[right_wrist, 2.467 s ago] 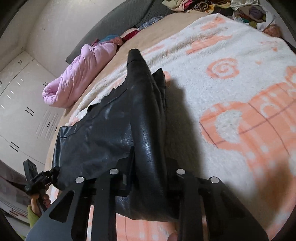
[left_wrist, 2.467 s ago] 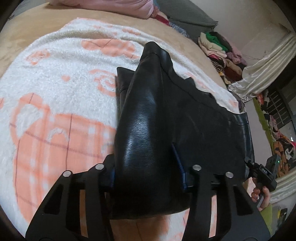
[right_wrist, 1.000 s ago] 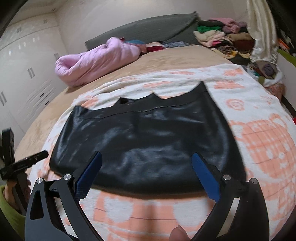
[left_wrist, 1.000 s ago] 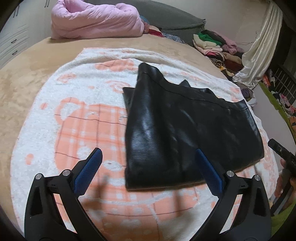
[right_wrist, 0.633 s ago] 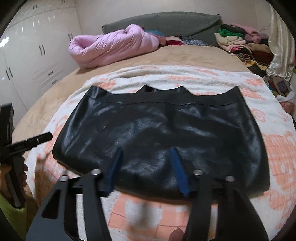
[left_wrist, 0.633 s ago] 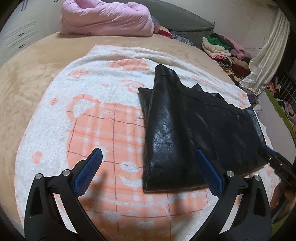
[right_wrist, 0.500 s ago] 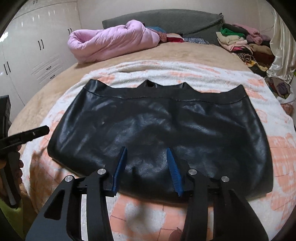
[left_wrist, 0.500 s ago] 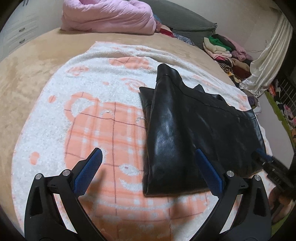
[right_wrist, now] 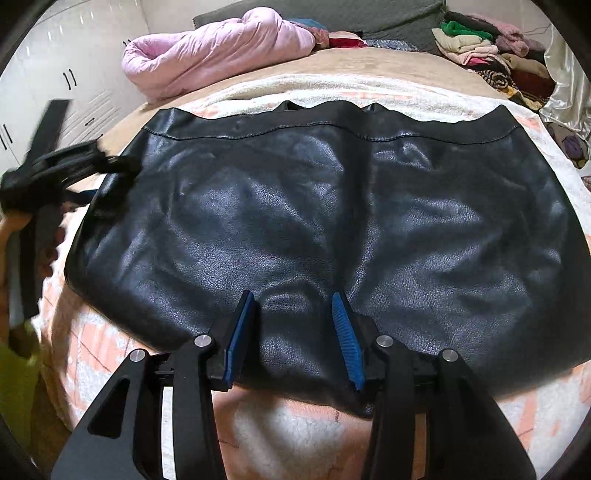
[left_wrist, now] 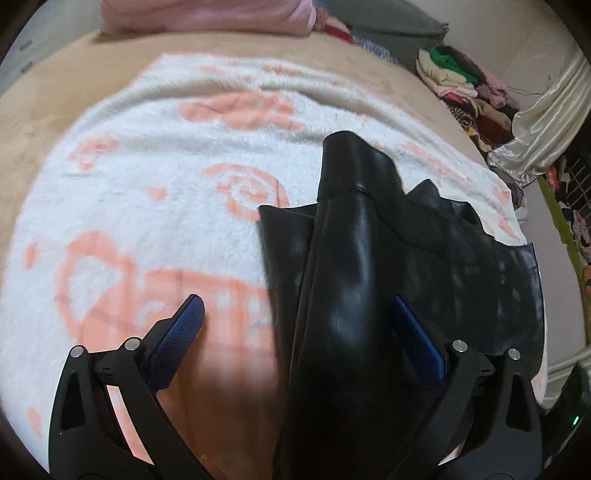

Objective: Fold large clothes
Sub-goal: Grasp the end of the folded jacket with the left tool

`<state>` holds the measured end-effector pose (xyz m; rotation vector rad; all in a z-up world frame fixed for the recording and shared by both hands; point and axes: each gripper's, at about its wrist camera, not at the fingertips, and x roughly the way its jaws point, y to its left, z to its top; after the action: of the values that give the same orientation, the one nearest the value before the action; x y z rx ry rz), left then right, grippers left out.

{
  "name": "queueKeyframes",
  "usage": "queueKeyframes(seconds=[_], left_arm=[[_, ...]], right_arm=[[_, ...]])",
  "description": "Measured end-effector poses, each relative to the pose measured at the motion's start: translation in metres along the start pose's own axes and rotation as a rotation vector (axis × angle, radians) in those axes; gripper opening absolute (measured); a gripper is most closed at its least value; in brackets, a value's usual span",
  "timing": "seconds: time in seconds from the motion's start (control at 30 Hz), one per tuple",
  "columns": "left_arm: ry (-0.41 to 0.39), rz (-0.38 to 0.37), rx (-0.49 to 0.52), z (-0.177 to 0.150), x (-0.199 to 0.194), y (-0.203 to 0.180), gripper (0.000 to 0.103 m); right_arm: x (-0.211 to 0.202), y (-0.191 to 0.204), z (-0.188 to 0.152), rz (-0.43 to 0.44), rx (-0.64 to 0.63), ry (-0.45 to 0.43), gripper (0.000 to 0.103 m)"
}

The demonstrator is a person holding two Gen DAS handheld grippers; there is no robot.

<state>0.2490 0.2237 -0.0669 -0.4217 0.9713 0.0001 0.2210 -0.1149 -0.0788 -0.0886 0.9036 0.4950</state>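
A black leather garment (right_wrist: 332, 206) lies flat and folded on a white and orange blanket (right_wrist: 258, 424). My right gripper (right_wrist: 293, 325) sits on the garment's near edge, jaws narrowed, with a puckered ridge of leather pinched between the blue pads (right_wrist: 240, 332). In the left wrist view the garment (left_wrist: 351, 277) runs away from me, its end raised in a ridge. My left gripper (left_wrist: 299, 332) stands open around that end, one pad (left_wrist: 181, 332) over the blanket (left_wrist: 147, 184), the other beside the leather. The left gripper (right_wrist: 55, 173) shows blurred at the garment's left corner.
A pink quilt (right_wrist: 214, 48) and a grey headboard cushion (right_wrist: 332, 14) lie at the far side of the bed. A pile of clothes (right_wrist: 491, 55) sits at the far right by a pale curtain (left_wrist: 535, 140). White wardrobe doors (right_wrist: 55, 92) stand at the left.
My right jaws narrowed from wide open and came down onto the garment's near edge. My left gripper, still open, moved in until the garment's end lies between its fingers.
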Motion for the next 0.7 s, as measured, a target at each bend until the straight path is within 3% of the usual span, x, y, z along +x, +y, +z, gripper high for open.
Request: queueKeyframes(seconds=[0.13,0.17,0.2,0.27,0.37,0.53,0.7], left_arm=[[0.012,-0.061,-0.017,0.007,0.016,0.005,0.093],[0.011,-0.07,-0.018,0.007,0.017,0.007,0.089],[0.01,-0.09,-0.019,0.007,0.019,0.009,0.084],[0.007,-0.153,-0.031,0.008,0.018,0.01,0.056],[-0.018,-0.128,0.013,0.007,0.011,-0.001,0.044],[-0.066,-0.158,0.04,0.011,-0.007,-0.009,0.035],[-0.089,-0.179,0.058,0.016,-0.015,-0.013,0.032]], right_arm=[[-0.007,-0.002,0.004,0.018,0.009,0.011,0.043],[-0.015,-0.006,0.012,0.056,0.038,0.006,0.044],[-0.02,-0.01,0.017,0.076,0.052,-0.012,0.044],[-0.031,-0.013,0.04,0.075,0.056,-0.08,0.044],[-0.025,-0.013,0.078,0.013,0.01,-0.123,0.042],[0.02,-0.03,0.129,-0.052,0.038,-0.092,0.035],[0.072,-0.042,0.129,-0.059,0.087,0.018,0.034]])
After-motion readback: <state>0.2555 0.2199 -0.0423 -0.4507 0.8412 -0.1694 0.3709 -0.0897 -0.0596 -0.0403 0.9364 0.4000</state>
